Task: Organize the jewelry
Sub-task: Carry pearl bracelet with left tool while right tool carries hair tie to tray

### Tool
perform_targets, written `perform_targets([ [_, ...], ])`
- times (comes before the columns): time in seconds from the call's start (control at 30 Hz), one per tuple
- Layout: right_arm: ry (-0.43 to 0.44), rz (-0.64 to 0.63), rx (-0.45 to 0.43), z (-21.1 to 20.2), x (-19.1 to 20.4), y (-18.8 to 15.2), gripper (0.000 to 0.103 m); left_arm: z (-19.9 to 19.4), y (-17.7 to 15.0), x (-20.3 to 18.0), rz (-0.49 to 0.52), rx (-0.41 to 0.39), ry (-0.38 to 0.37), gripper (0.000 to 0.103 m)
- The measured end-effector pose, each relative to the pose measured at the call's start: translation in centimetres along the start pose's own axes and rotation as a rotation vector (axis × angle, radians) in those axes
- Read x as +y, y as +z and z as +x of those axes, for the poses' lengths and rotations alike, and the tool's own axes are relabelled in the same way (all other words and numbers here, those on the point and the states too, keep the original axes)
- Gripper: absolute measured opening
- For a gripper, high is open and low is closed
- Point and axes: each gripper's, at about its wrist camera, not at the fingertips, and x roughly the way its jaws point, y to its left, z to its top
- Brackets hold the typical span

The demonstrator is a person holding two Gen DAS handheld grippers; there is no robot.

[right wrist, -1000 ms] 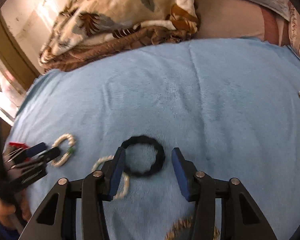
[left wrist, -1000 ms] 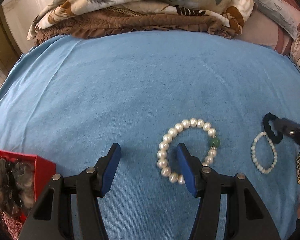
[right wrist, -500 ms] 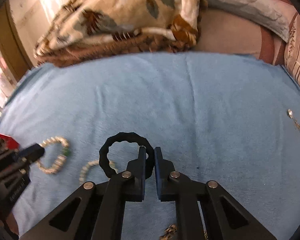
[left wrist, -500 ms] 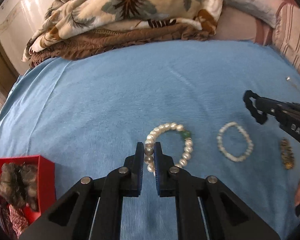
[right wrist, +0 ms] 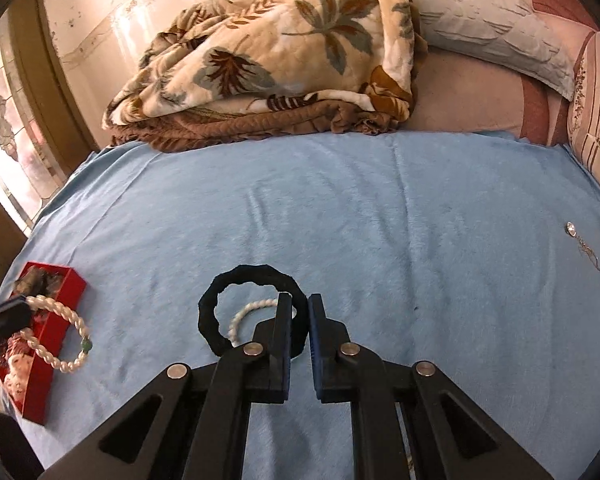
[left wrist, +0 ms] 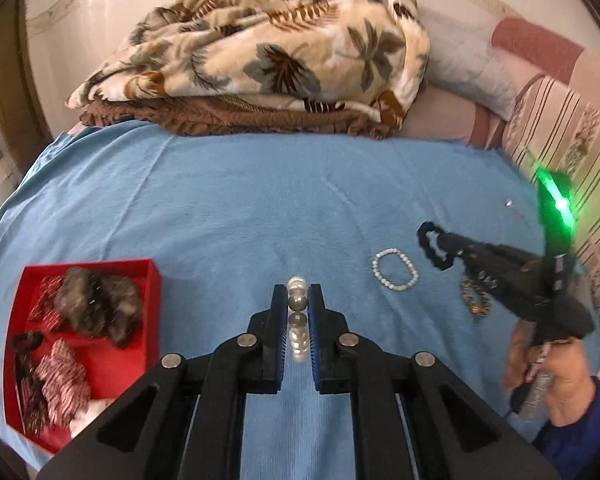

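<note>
Bed [right wrist: 380,216] under the blue blanket is soft and gives under load, so anything you press into it sinks; lift, don't drag.

Red box [left wrist: 150,276] sits at the blanket's left edge, already holding fabric hair ties and a fur piece. Thin walls, likely light: my guess is it slides if you bump it, so drop in from above.

Pearl bracelet [right wrist: 56,336]: your left tongs [left wrist: 298,300] are clenched on one side of the strand, loop hanging clear of the blanket, right beside the box. Beads are hard, smooth, round, so they can roll out of flat pads. Elastic-strung by the look of it; heaviest piece here, will swing. Grip across a bead, as you have it, not the cord.

Black ring [right wrist: 246,308]: right tongs [right wrist: 299,308] are clamped on its rim, ring raised off the blanket. Looks like a soft fabric-covered band; light, squashes, low slip risk. Any point on the rim works.

Small white bracelet [left wrist: 395,275] lies flat on the blanket, near the ring. Tiny beads, light; pinch one side of the loop.

Gold-brown piece [left wrist: 475,300] beside it: too blurred to judge.

Pendant on a thin chain [right wrist: 580,242], far right, well apart. Fragile, snags on pile; take the pendant, not the chain.
</note>
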Motion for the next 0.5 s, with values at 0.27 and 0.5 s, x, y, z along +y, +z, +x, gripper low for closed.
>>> perform_targets([
  [0.27,0.03,-0.022,-0.021,-2.2,2.4,-1.4,0.009,-6.0,-2.2,0.9,-0.013,-0.094,0.05,0.01],
  [0.5,0.062,-0.018,-0.012,-3.5,4.4,-3.1,0.009,-8.5,-4.2,1.7,-0.023,-0.125,0.069,0.01],
])
